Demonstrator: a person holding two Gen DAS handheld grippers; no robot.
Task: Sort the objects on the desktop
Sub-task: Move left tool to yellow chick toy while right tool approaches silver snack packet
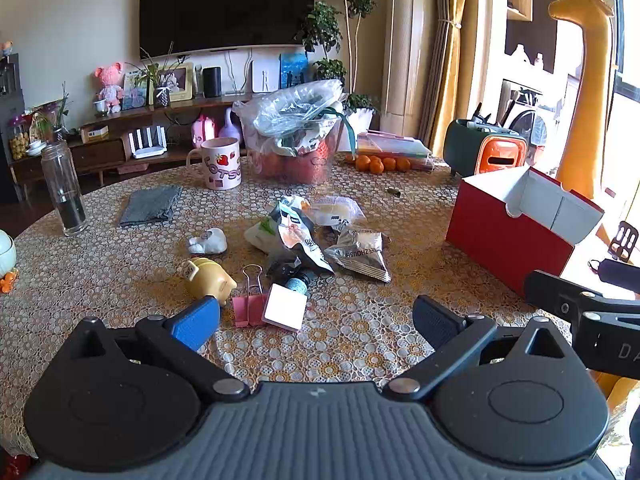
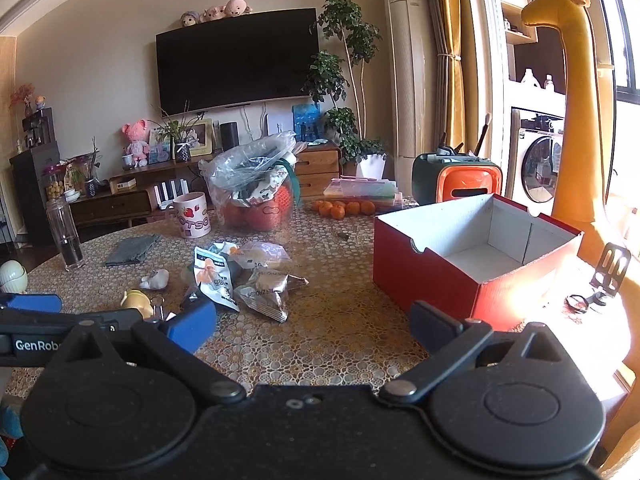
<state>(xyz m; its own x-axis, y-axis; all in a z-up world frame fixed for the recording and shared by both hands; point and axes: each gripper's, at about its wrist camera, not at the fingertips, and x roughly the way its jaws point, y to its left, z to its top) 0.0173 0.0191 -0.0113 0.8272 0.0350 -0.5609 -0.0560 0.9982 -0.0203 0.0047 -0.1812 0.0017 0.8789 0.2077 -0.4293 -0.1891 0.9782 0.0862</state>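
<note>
Setting: living-room bench (image 1: 100,264) under a patterned lace cover, television on the far wall.
Left tool (image 1: 316,320): released, fingers spread, nothing held, hovering just near of the pink binder clips (image 1: 250,308).
Right tool (image 2: 314,326): released, empty, over bare cover.
Task things: snack packets (image 1: 308,236), yellow pig figure (image 1: 210,278) and white figurine (image 1: 208,241) clustered mid-bench; red box (image 2: 452,264) open at right, apparently empty.
Risk: overlapping slippery packets may slide or lift together.
Risk: the rounded pig may roll away from closing fingers.
Risk: tools crowd each other when reaching.
</note>
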